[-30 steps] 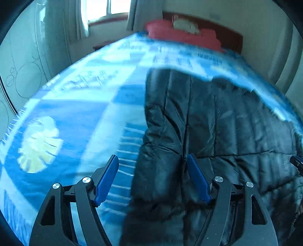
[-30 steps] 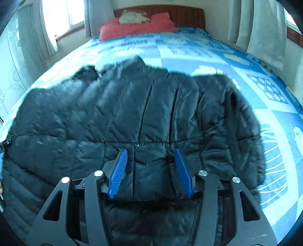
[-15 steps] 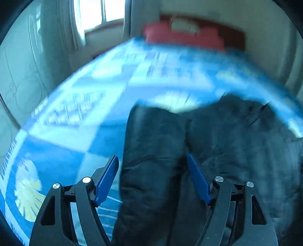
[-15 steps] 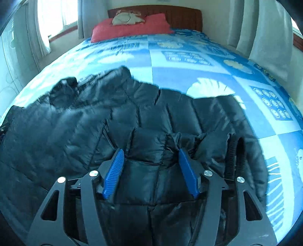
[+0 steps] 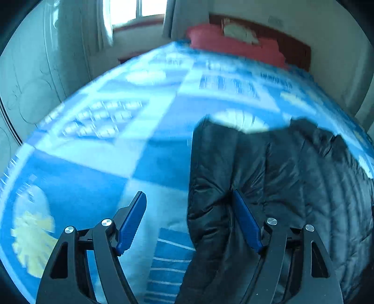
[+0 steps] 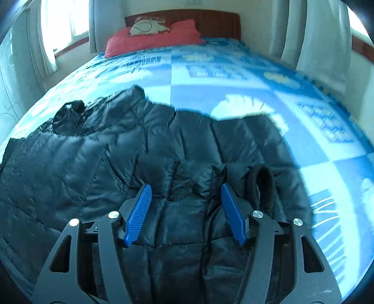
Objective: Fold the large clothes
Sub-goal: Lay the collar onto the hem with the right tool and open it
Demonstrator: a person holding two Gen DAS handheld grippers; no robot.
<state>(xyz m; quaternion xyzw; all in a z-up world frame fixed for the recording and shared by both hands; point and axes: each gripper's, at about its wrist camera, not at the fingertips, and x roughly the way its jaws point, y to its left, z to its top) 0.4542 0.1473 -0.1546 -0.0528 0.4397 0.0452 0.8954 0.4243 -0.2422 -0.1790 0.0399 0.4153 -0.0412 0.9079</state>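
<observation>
Jacket [image 6: 163, 149] lies part-folded on the bed [image 6: 233, 77]; your left tool [image 5: 189, 219] and right tool [image 6: 185, 210] gape, gripping nothing, so next regrasp an edge.

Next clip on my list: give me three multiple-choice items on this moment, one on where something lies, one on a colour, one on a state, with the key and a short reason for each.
1. Where does the black puffer jacket lie?
A. on the floor
B. spread on the blue patterned bedspread
C. hung on the curtain

2. What colour is the pillow at the headboard?
A. red
B. green
C. white

3. How do the left gripper jaws stand?
A. pressed flat together
B. clamped on the pillow
C. apart, with the jacket's edge between them

Key:
1 B, since the jacket rests on the bedspread in both wrist views.
2 A, since the pillow by the wooden headboard is plainly red.
3 C, since the blue pads stand wide apart, with bedspread showing between one pad and the jacket's edge.
</observation>
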